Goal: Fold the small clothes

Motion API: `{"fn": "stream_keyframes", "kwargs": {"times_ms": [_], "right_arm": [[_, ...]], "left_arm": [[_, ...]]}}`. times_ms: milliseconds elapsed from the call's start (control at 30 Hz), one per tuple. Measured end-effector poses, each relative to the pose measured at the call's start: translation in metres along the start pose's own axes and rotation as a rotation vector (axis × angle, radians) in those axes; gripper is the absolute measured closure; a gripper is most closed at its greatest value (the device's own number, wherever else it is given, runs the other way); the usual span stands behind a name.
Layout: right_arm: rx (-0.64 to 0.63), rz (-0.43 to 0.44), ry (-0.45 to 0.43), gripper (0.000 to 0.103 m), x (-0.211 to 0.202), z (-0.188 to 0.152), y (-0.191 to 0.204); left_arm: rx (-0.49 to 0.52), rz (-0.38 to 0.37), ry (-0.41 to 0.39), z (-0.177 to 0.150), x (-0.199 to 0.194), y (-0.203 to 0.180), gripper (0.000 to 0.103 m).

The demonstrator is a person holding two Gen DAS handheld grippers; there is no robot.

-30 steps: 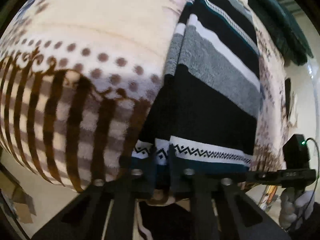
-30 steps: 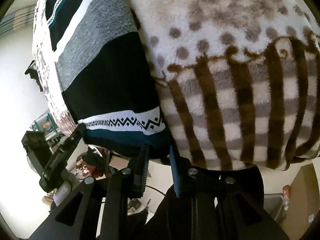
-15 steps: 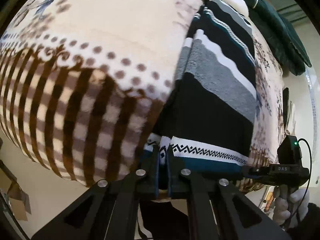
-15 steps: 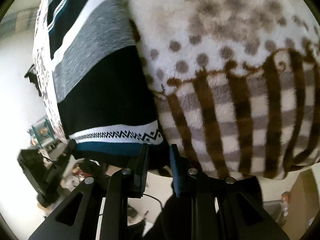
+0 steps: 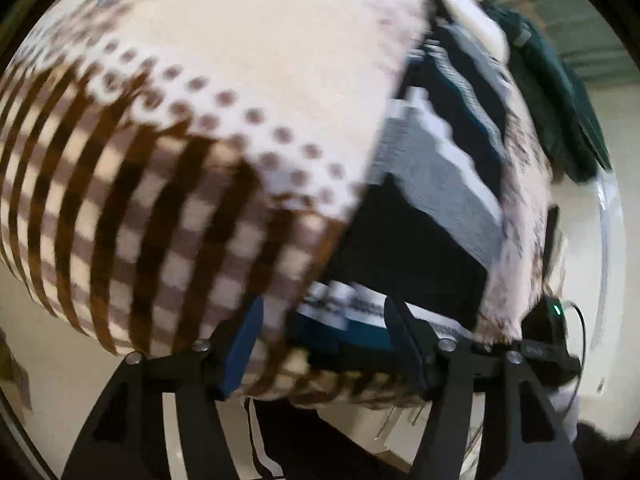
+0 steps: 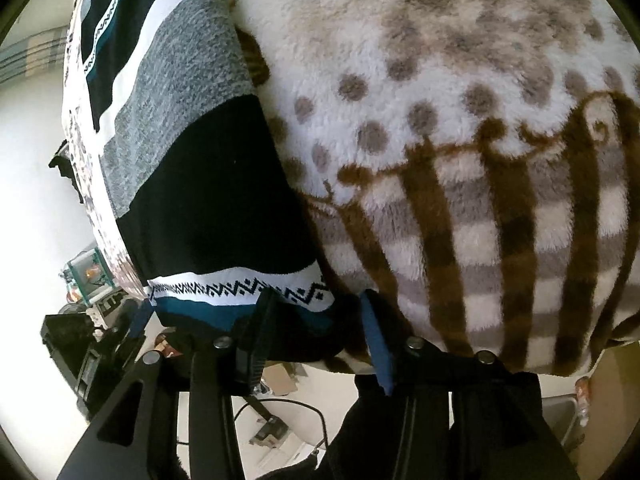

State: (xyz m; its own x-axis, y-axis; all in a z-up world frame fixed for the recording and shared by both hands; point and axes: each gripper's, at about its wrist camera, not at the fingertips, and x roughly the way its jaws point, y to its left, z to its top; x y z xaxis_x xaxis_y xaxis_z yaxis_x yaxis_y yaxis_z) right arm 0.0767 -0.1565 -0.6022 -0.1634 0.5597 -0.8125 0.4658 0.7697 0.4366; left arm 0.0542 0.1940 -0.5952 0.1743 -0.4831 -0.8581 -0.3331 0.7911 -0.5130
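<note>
Lying in a long folded strip on the fleece blanket (image 6: 460, 128), the striped garment (image 6: 192, 168) has its patterned hem at six o'clock, between both spread tools: left gripper (image 5: 324, 344), right gripper (image 6: 316, 328). Regripping should take all hem layers evenly.

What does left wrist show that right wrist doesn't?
Left wrist only: a dark green garment past the sweater's far end, and the left gripper open. Right wrist only: a small glass tank beyond the bed edge, and the right gripper open at the sweater's near corner. Both: the striped sweater on the fleece blanket, hem toward the cameras.
</note>
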Motion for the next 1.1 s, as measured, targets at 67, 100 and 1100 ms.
{"fn": "stream_keyframes", "kwargs": {"times_ms": [67, 100, 1100], "right_arm": [[0.005, 0.009, -0.006, 0.057, -0.001, 0.001, -0.002], [0.007, 0.013, -0.01, 0.057, -0.001, 0.001, -0.003], [-0.036, 0.515, -0.231, 0.095, -0.158, 0.021, 0.071]], "left_arm": [[-0.023, -0.014, 0.032, 0.003, 0.015, 0.009, 0.042], [-0.019, -0.019, 0.044, 0.004, 0.022, 0.009, 0.04], [0.132, -0.311, -0.17, 0.082, -0.088, -0.136, 0.094]]}}
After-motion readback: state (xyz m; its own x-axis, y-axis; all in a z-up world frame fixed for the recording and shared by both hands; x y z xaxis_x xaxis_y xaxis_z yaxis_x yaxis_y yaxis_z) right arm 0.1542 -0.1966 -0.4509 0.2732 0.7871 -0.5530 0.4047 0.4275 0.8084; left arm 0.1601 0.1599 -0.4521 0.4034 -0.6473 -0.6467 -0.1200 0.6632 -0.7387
